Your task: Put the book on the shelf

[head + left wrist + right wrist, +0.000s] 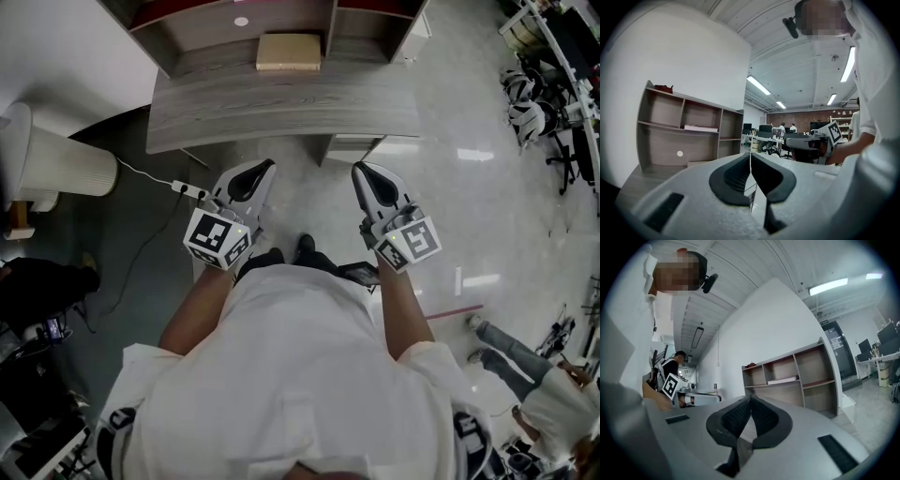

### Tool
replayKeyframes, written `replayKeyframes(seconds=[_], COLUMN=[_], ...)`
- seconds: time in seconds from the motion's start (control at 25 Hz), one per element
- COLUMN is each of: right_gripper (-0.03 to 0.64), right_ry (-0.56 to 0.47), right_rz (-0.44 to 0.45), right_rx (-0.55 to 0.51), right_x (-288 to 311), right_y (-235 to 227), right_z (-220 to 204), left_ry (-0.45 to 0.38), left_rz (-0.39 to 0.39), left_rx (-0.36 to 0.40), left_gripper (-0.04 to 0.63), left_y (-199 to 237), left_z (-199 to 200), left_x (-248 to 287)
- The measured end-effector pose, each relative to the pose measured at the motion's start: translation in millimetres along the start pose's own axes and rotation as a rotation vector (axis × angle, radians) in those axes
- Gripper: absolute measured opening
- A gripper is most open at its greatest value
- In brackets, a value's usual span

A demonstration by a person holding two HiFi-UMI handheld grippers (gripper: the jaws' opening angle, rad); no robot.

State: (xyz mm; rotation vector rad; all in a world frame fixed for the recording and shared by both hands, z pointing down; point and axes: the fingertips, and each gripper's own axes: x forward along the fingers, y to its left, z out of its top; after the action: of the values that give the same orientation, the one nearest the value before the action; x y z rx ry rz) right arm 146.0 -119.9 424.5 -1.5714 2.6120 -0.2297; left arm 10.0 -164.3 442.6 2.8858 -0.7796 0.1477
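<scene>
Because the book (288, 52) lies flat at the back of the tabletop (281, 108), beneath the shelf (661, 124), you hold the left tongs (265, 171) and right tongs (363, 172) closed, empty, short of the tabletop's near edge, poised to approach.

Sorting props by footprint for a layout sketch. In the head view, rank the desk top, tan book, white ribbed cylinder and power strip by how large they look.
1. desk top
2. white ribbed cylinder
3. tan book
4. power strip
No two look alike.
</scene>
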Motion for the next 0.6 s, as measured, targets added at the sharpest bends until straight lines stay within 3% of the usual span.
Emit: replayKeyframes(seconds=[0.2,0.6], right_gripper=[0.015,0.015], right_ry=[0.016,0.041], right_rz=[-0.025,-0.062], right_rx=[-0.018,-0.032], right_x=[-11,12], right_y=[18,76], right_z=[20,-15], left_ry=[-0.055,-0.074], left_rz=[-0.024,-0.089], left_rx=[-0.035,-0.071], left_gripper=[0.023,0.023], left_y=[-12,15], left_z=[30,0], left_x=[-16,-65])
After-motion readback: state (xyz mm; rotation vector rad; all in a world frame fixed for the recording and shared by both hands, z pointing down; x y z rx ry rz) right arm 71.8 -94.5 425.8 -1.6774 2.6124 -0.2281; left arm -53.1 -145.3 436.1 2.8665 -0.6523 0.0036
